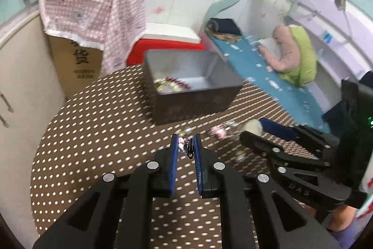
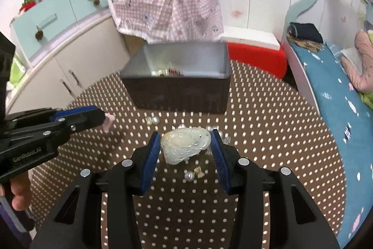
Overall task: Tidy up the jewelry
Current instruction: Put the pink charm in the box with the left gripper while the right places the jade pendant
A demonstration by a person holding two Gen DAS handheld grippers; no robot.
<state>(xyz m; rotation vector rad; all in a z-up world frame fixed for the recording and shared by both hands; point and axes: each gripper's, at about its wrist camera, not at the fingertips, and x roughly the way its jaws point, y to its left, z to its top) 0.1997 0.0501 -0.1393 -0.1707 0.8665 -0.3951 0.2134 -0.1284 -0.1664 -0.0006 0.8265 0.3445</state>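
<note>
Pale, carved, jade-like stone pendant (image 2: 185, 145): clamped between the blue pads of the right hand-held gripper (image 2: 185, 146), jaws part-way apart and pressing on both its ends, apparently clear of the brown, white-dotted round surface (image 2: 279, 144). Small dark-and-pink trinket, perhaps an earring or hair clip (image 1: 187, 147): pinched in the nearly closed left hand-held gripper (image 1: 185, 144); exact kind too small to tell.

Just ahead, open dark rectangular box with grey lining (image 1: 198, 95), already holding gold pieces and a red-beaded strand (image 1: 172, 83). Still loose on the surface: a pearl-like bead with a small gold charm (image 2: 193, 174) beneath the pendant, another pearl piece (image 2: 152, 120) nearer the box, some clear sparkly bits.

Step in hand, by judgement: the carry, both pieces picked up and headed for the box. Next move calls for reaching forward over the near wall, then parting the jaws above the lining, with care that the smooth stone does not slip or drop hard onto the pieces inside.

Left wrist view: shows the box contents plainly and the right hand-held gripper from the side, pendant mostly hidden. Right wrist view: shows the pendant's grip squarely and the loose pearls, box interior only as a sliver, left trinket just a pink tip.
</note>
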